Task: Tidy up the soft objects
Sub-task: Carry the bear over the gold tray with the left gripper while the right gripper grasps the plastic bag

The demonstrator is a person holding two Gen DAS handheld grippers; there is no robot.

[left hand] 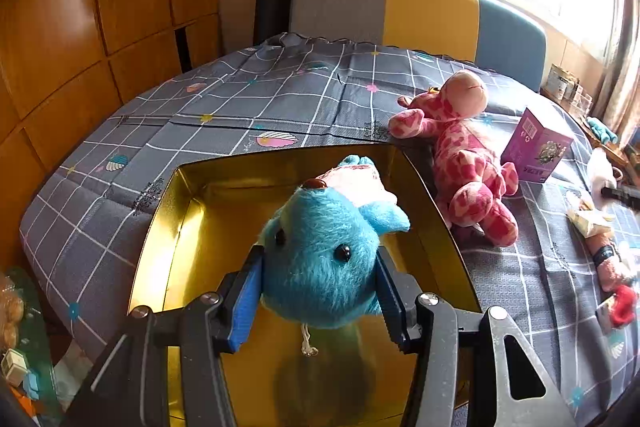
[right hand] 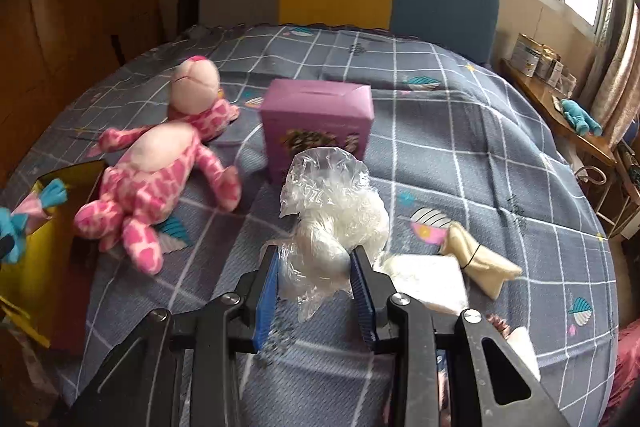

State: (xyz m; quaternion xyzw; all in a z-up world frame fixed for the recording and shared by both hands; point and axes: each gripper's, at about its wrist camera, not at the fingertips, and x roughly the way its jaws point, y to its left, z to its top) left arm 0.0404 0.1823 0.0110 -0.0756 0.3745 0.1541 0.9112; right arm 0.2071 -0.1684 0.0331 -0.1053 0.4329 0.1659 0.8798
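Observation:
My left gripper [left hand: 320,259] is shut on the head of a fuzzy blue plush toy [left hand: 316,227], held over an open gold box [left hand: 192,227] on the bed. The toy's pink body hangs down into the box. A pink spotted giraffe plush [left hand: 468,163] lies just right of the box, on its back [right hand: 160,171]. My right gripper [right hand: 315,253] is shut on a white soft bundle in a clear plastic bag [right hand: 340,219], lifted above the bedcover. The blue plush [right hand: 16,227] and the gold box [right hand: 28,267] show at the right wrist view's left edge.
A purple carton [right hand: 318,125] stands mid-bed behind the bag. A tied cream cloth [right hand: 480,259] and a white folded pad [right hand: 428,279] lie to the right. The grey checked bedcover [right hand: 460,155] spreads around. A wooden wardrobe [left hand: 80,27] stands left, a cluttered shelf [right hand: 560,107] right.

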